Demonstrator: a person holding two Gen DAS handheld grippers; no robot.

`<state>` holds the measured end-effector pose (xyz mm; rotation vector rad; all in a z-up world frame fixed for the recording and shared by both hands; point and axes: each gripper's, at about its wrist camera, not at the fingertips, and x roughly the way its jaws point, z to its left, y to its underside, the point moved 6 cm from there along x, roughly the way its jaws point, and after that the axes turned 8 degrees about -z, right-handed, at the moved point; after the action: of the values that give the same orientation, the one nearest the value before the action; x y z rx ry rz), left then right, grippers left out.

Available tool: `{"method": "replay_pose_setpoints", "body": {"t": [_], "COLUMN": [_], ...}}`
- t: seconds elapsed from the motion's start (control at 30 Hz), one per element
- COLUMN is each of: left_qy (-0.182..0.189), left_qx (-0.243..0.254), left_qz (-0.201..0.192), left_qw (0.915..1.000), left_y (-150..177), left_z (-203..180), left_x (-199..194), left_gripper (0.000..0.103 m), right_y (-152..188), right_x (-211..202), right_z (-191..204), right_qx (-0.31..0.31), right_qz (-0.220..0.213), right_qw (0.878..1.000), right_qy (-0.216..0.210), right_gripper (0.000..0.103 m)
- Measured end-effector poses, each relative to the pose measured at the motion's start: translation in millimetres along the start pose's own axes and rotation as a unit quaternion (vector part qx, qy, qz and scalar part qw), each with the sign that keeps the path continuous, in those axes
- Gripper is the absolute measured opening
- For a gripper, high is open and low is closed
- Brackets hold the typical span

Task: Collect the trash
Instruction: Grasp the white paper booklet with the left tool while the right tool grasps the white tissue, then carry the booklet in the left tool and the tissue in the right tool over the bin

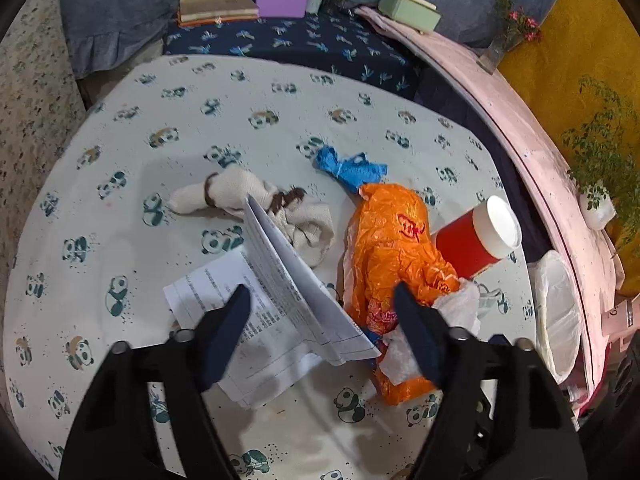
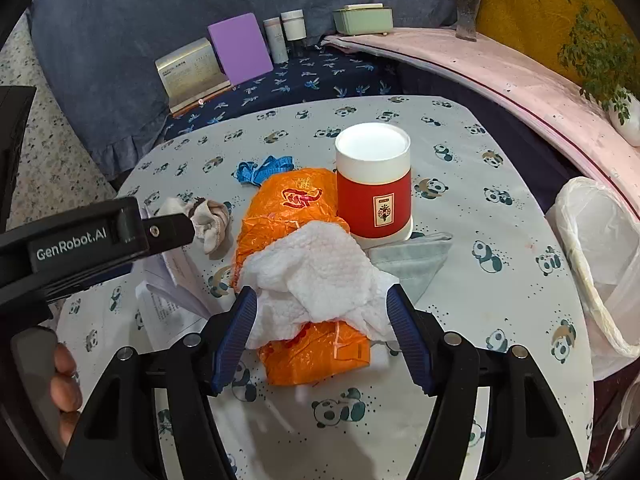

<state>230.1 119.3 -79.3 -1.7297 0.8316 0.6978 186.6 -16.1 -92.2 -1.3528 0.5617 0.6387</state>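
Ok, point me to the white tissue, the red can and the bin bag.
white tissue (image 2: 320,264), right wrist view, on its crumpled middle.
red can (image 2: 374,204), right wrist view, on the red label band.
bin bag (image 2: 600,236), right wrist view, on its inner white wall.

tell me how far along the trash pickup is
Nothing looks collected yet: what shows of the lined bin holds no trash. Neither gripper holds anything. The left gripper is open over the papers, and the right gripper is open around the tissue. Still left on the table: papers, tissue, orange bag, blue wrapper, cloth and mask.
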Motion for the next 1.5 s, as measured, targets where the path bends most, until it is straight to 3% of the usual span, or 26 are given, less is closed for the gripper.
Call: {"method": "replay_pose_setpoints", "body": {"t": [0.07, 0.17, 0.23, 0.43, 0.9, 1.5], "left_qy": [0.001, 0.009, 0.005, 0.009, 0.070, 0.152], "left_qx": [0.006, 0.013, 0.021, 0.032, 0.064, 0.148], "left_qz": [0.007, 0.010, 0.003, -0.017, -0.068, -0.077], "left_qw": [1.0000, 0.9998, 0.9998, 0.9993, 0.9932, 0.9743], "left_y": [4, 6, 6, 2, -6, 8], "left_z": [0, -3, -4, -10, -57, -183], "left_x": [3, 2, -2, -21, -86, -108], "left_gripper": [0.040, 0.027, 0.017, 0.005, 0.005, 0.005], "right_y": [2, 6, 8, 4, -36, -51], "right_x": [7, 15, 18, 6, -76, -151], "right_z": [-1, -3, -4, -6, -40, -138], "right_qx": [0.000, 0.005, 0.005, 0.009, 0.040, 0.101], "right_qz": [0.006, 0.016, 0.022, 0.009, -0.085, -0.163], "right_qw": [1.000, 1.000, 1.000, 1.000, 0.996, 0.980], "right_qy": [0.000, -0.003, -0.004, -0.008, -0.007, 0.047], "right_gripper": [0.065, 0.057, 0.039, 0.013, 0.009, 0.009]}}
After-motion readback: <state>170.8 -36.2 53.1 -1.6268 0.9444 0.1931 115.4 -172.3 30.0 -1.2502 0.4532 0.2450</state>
